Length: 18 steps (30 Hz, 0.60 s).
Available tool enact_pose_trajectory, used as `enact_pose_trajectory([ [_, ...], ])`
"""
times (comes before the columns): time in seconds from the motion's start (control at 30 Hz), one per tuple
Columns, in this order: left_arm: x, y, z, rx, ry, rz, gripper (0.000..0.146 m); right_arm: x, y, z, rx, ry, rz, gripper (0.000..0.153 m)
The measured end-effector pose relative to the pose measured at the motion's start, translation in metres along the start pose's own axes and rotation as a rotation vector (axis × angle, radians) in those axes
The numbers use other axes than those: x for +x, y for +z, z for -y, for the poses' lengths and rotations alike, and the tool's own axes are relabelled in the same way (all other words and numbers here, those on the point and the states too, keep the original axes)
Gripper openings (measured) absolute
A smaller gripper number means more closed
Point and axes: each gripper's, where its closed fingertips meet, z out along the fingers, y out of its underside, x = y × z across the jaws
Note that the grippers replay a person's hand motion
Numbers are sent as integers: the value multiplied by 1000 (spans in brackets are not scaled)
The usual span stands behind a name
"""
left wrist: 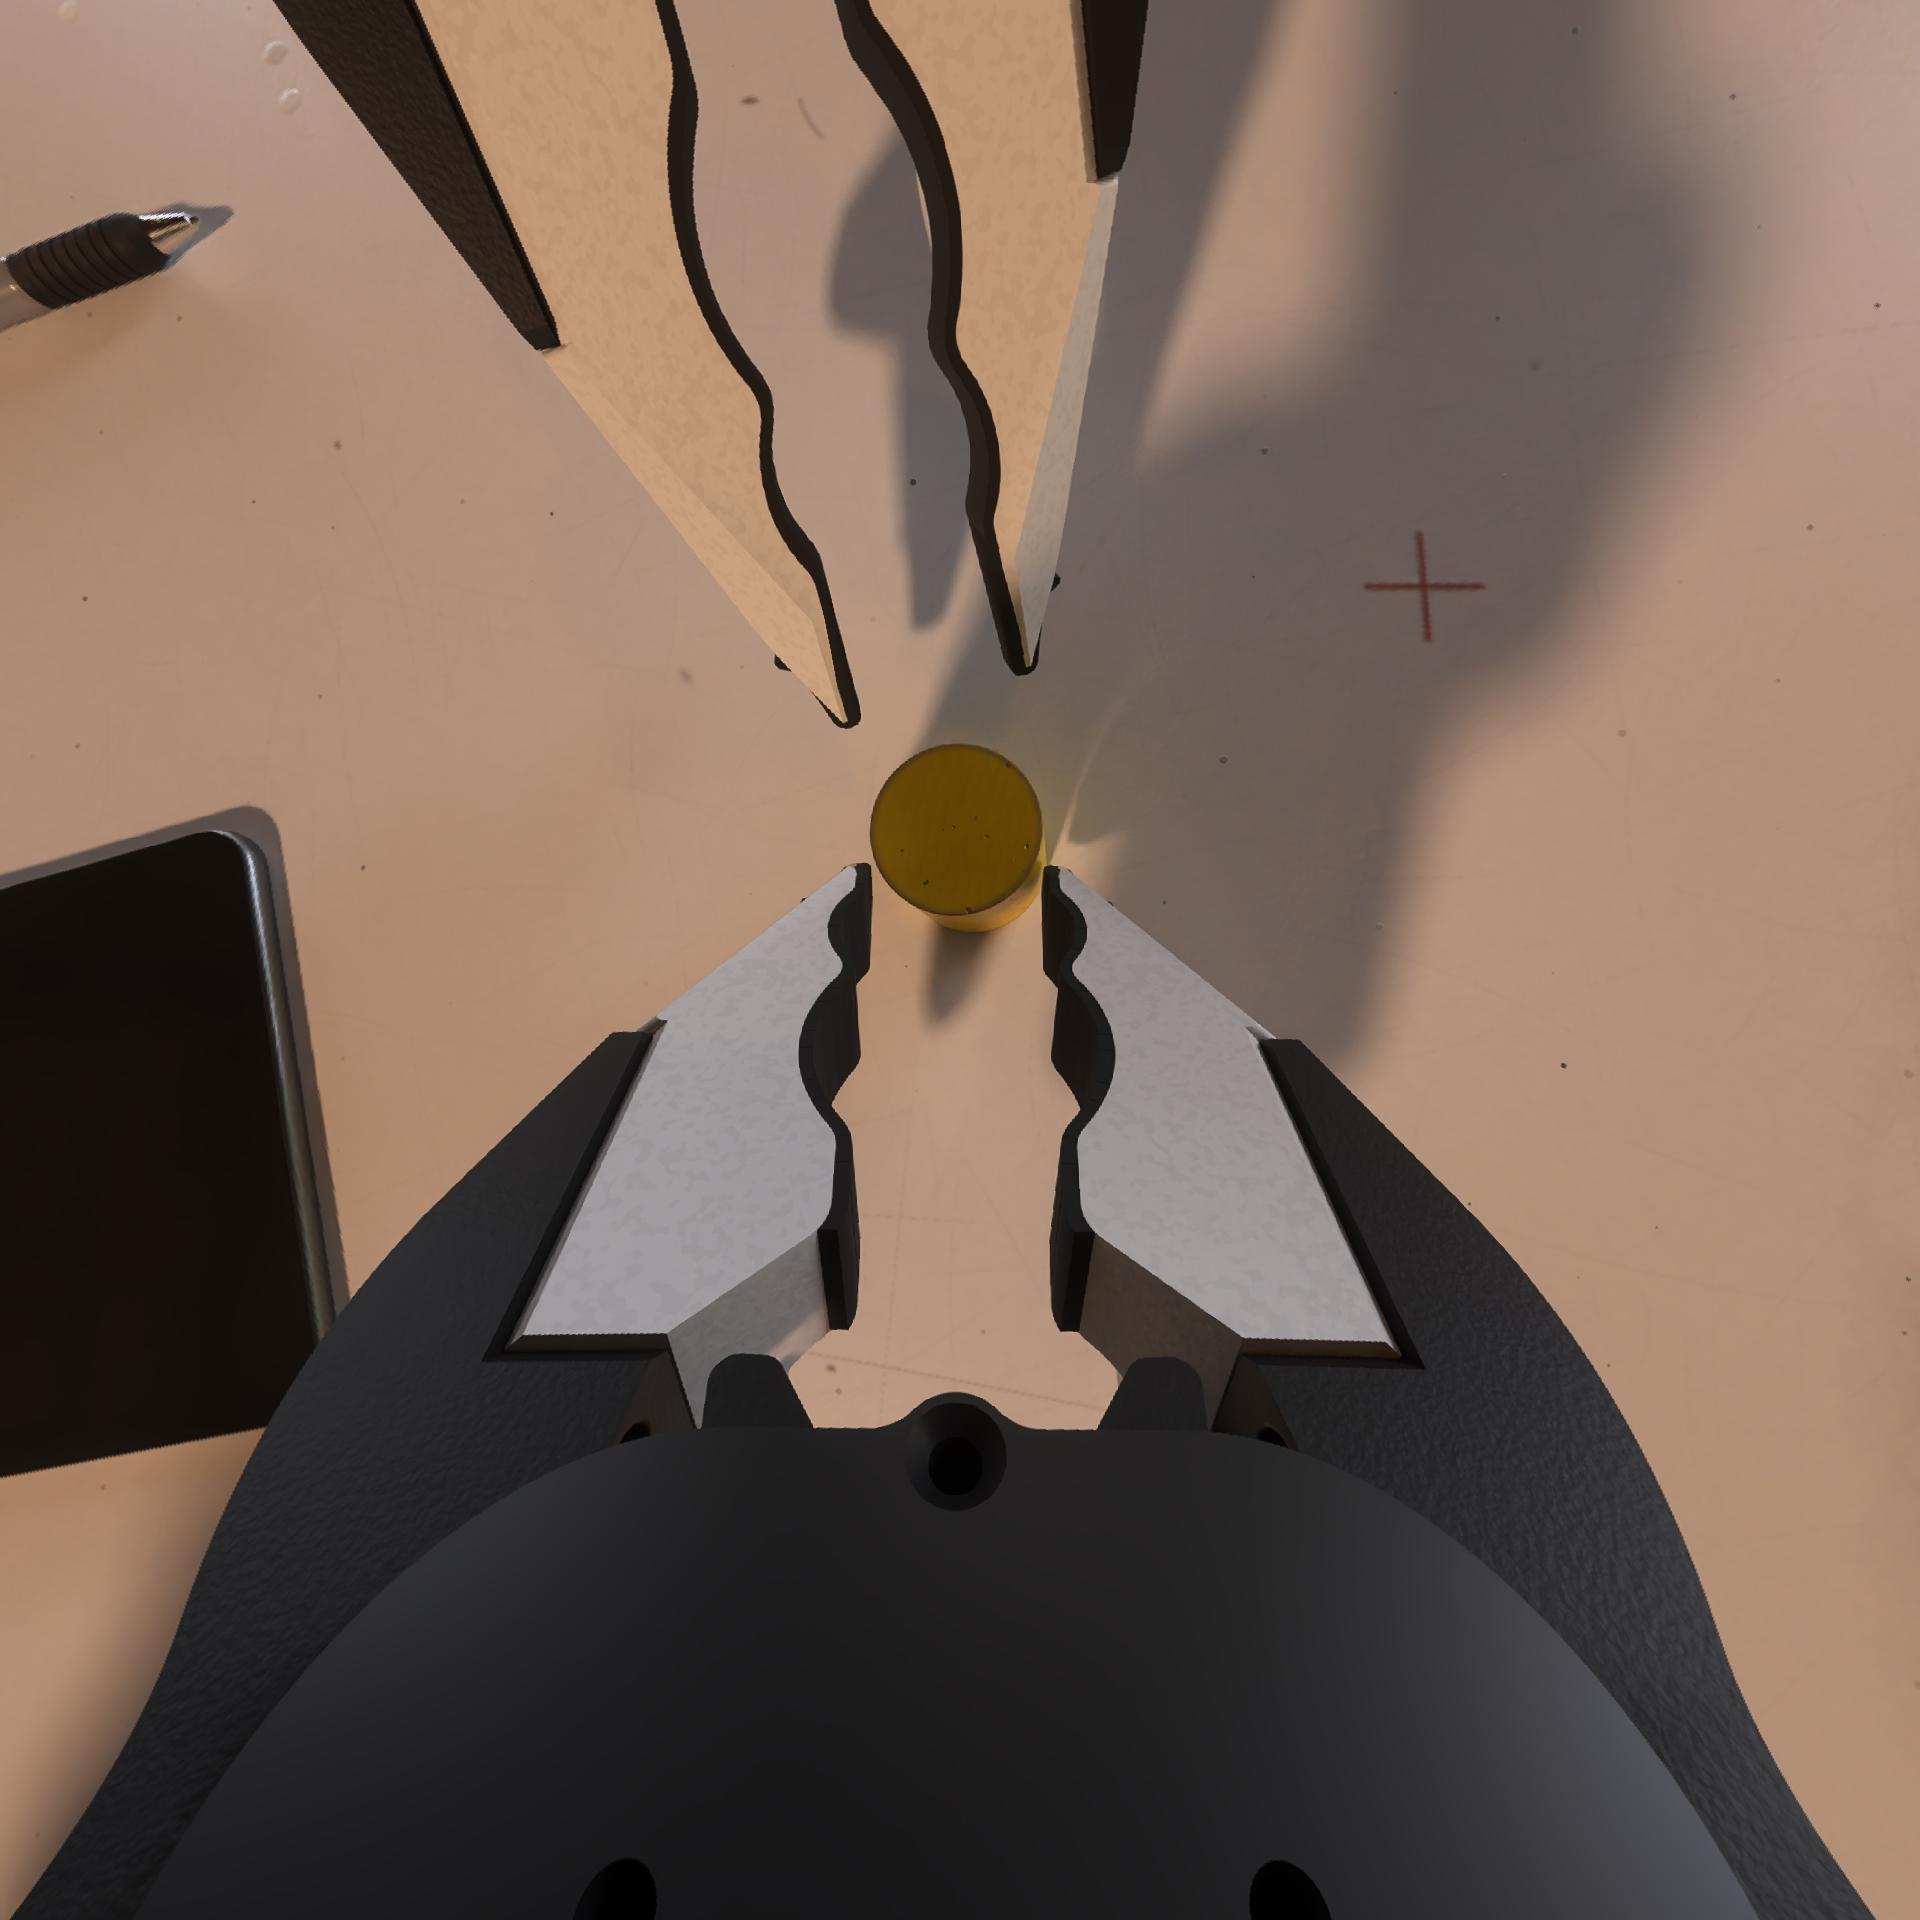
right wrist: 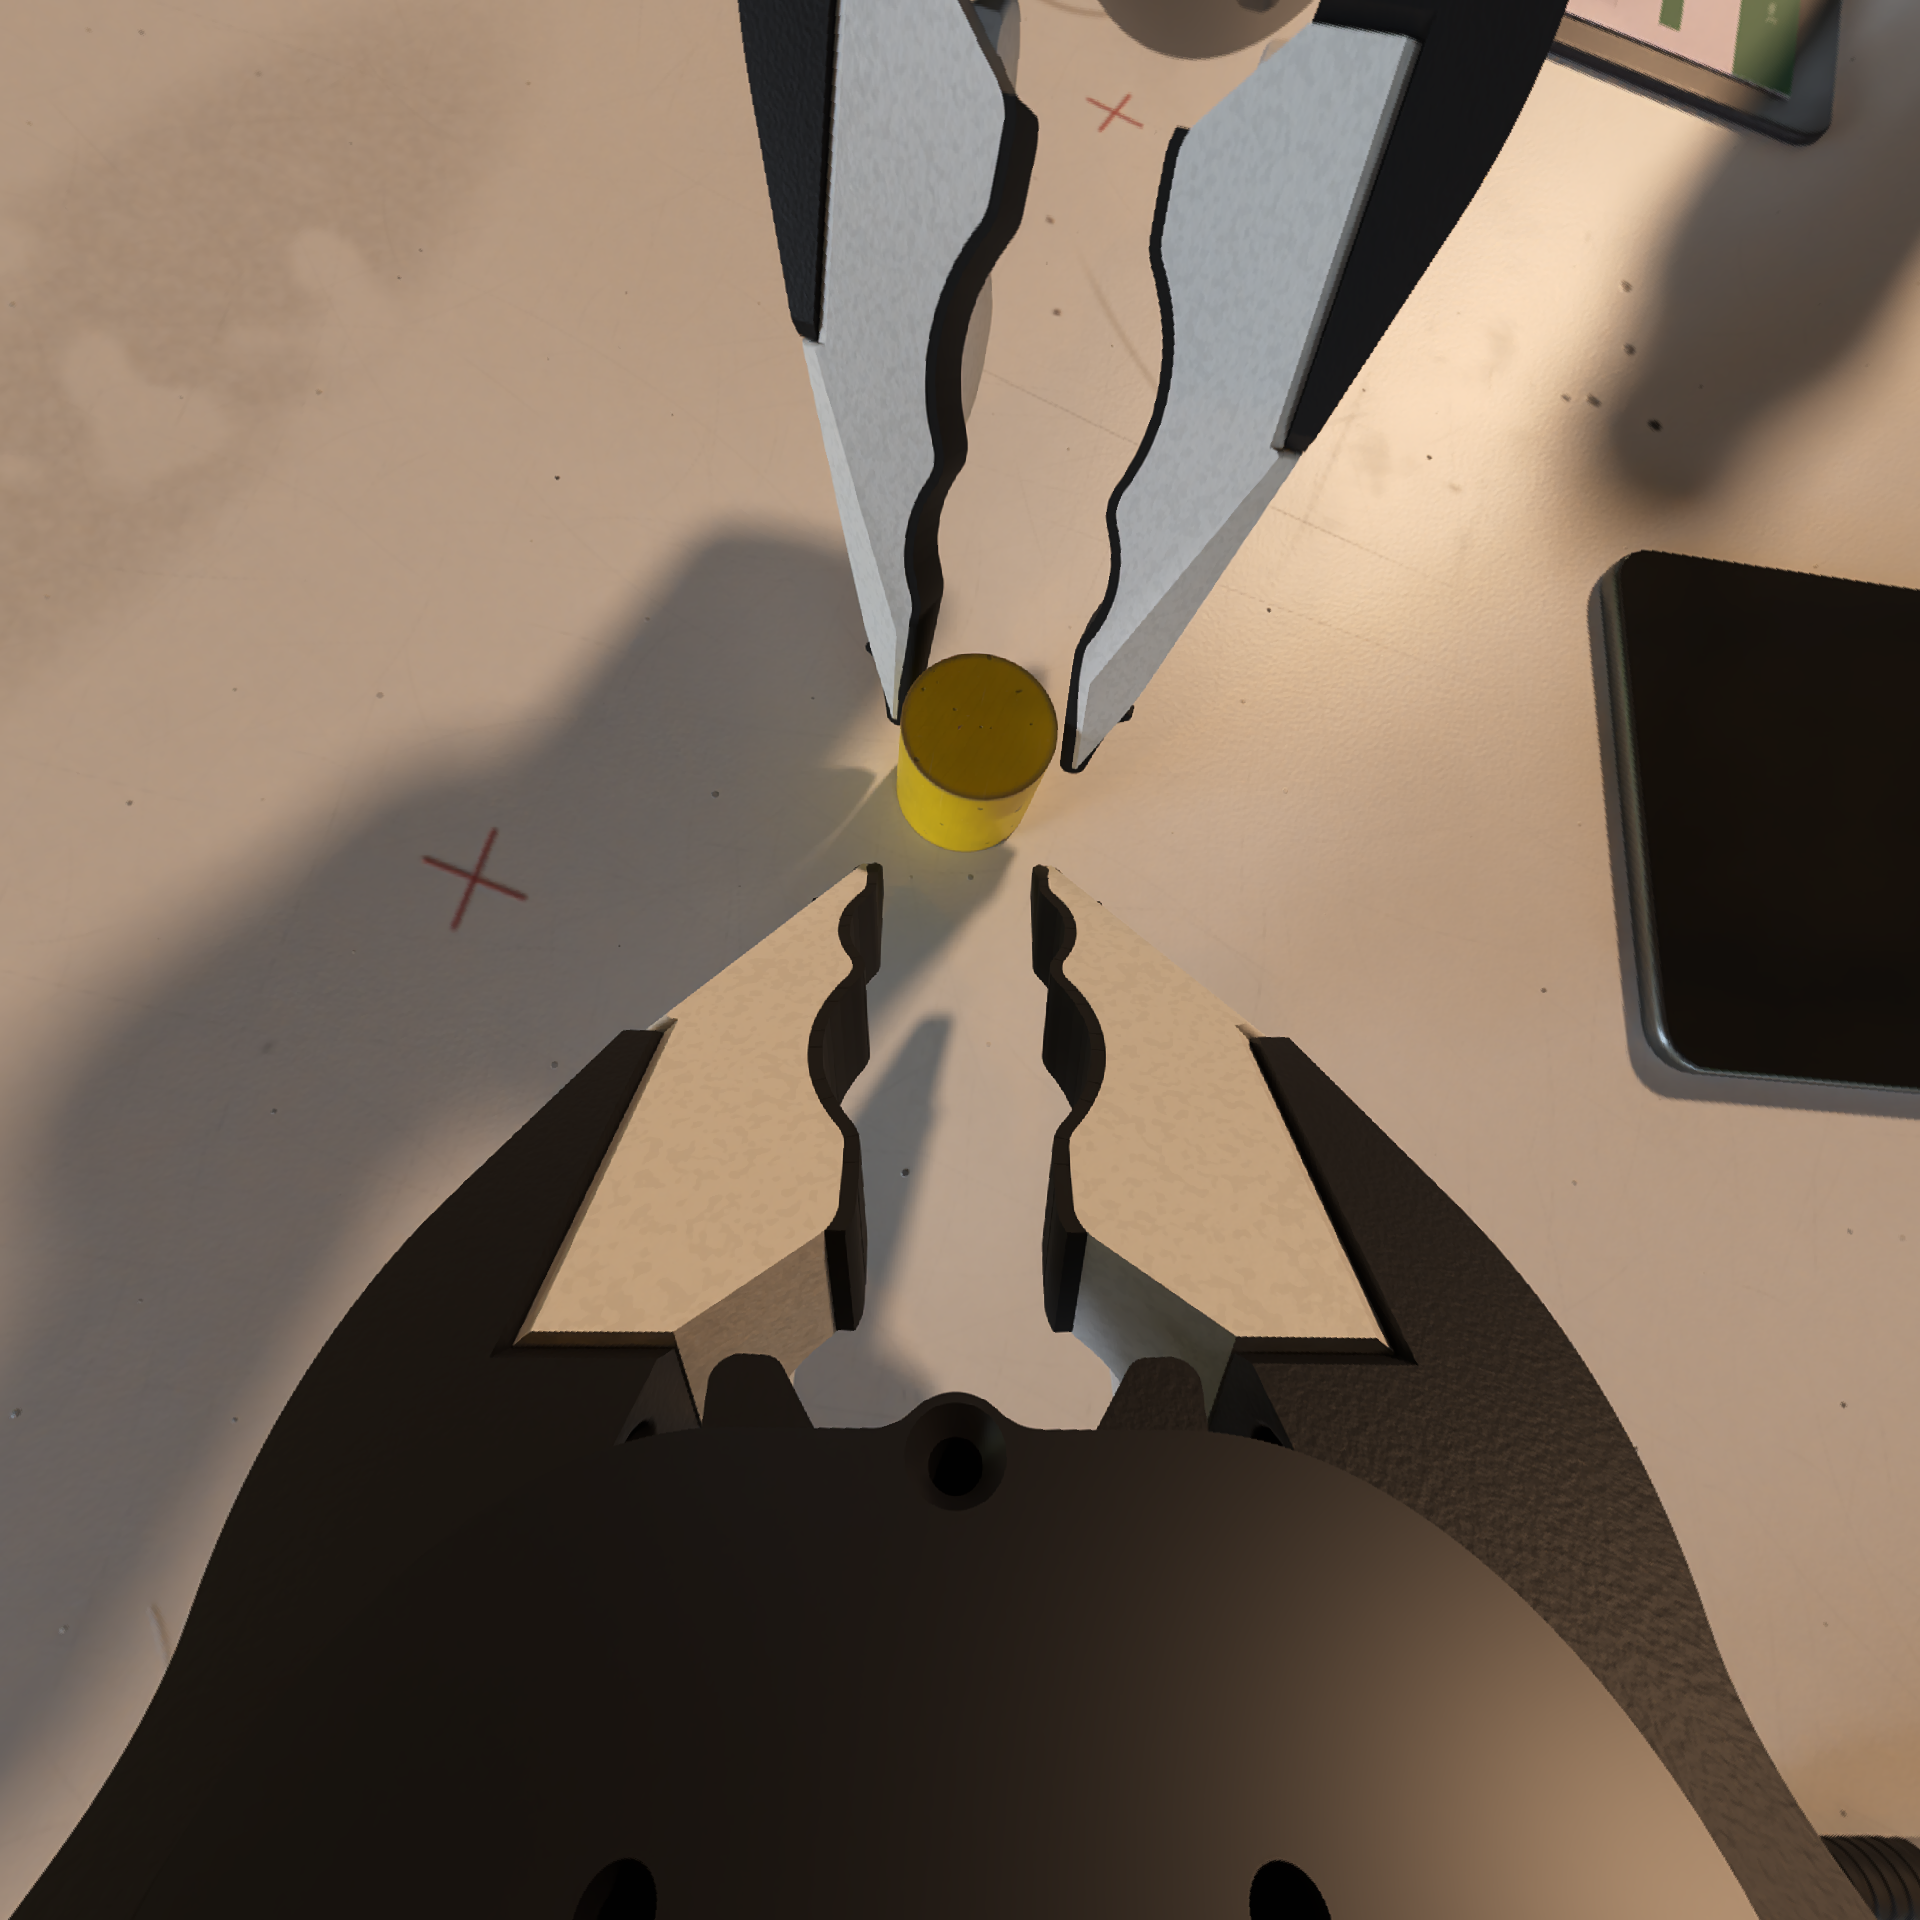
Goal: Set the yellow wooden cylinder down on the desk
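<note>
The yellow wooden cylinder point(left wrist: 956, 821) stands upright on the beige desk point(left wrist: 416, 623). My left gripper point(left wrist: 956, 873), with grey fingers, is open; its tips flank the cylinder's top, close on both sides. In the right wrist view the cylinder point(right wrist: 977, 748) sits between the left gripper's point(right wrist: 985, 740) tips, with a thin gap at one tip. My right gripper point(right wrist: 956, 873), with tan fingers, is open and empty, its tips just short of the cylinder. It faces the left gripper from the opposite side in the left wrist view point(left wrist: 935, 691).
A black flat device point(left wrist: 135, 1143) lies on the desk beside the left gripper and shows in the right wrist view point(right wrist: 1787, 831). A pen point(left wrist: 94, 260) lies farther off. Red crosses point(left wrist: 1423, 587) point(right wrist: 475, 878) point(right wrist: 1114, 112) mark the desk. A framed card point(right wrist: 1704, 62) lies at a corner.
</note>
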Motion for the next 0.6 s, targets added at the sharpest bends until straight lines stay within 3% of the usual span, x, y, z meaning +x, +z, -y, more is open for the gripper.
enact_pose_trajectory([
  [0.3,3,-6,-5,-37,-13,23,37,-1,0,-1,-7,8,-7,28],
  [0.47,8,-4,-5,-11,8,-2,23,-2,0,-1,-8,11,-9,28],
  [0.6,6,-4,-5,-11,8,1,22,-1,-1,-1,-7,12,-12,28],
])
